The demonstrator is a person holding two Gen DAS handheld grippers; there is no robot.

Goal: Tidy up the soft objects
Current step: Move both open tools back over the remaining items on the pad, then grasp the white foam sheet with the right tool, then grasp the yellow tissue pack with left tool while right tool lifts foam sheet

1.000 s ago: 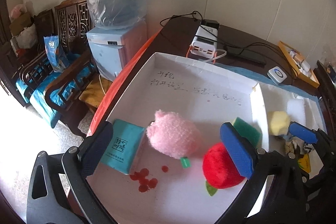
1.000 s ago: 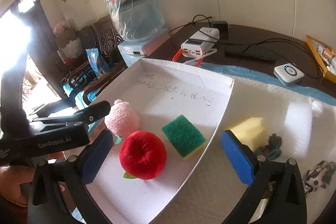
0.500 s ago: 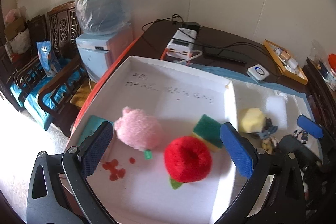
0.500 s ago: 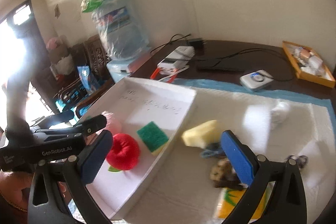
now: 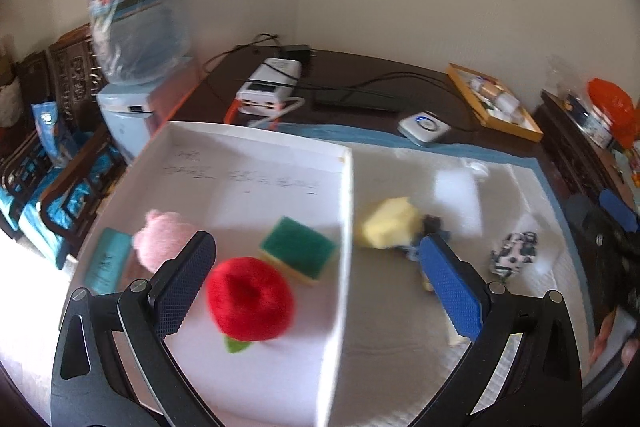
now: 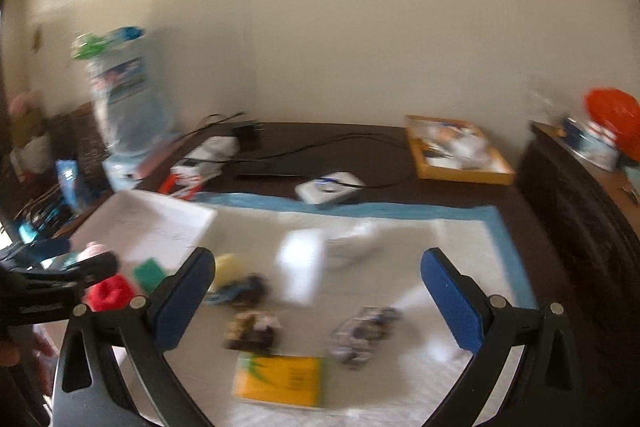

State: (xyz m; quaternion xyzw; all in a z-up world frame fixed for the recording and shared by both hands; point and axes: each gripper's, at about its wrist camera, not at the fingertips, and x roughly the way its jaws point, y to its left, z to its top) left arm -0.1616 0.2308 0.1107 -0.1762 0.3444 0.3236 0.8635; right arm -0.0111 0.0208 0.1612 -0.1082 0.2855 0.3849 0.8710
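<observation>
Plainly, the left gripper [image 5: 316, 283] stood wide open and held nothing, hovering over the right wall of the white tray [image 5: 347, 211]. Inside the tray, toward its near right side, lay the red plush apple [image 5: 250, 305], the green sponge [image 5: 298, 253] just behind it, the pink plush [image 5: 166, 245] to their left, and a teal packet [image 5: 108, 261] by the left wall. The right gripper [image 6: 316, 291] also gaped wide and empty above the white pad [image 6: 472, 239]. On the pad, just outside the tray, sat the yellow sponge [image 5: 386, 223]; a spotted cloth toy [image 6: 362, 333] and a yellow packet [image 6: 280, 379] lay near its front edge, both blurred.
</observation>
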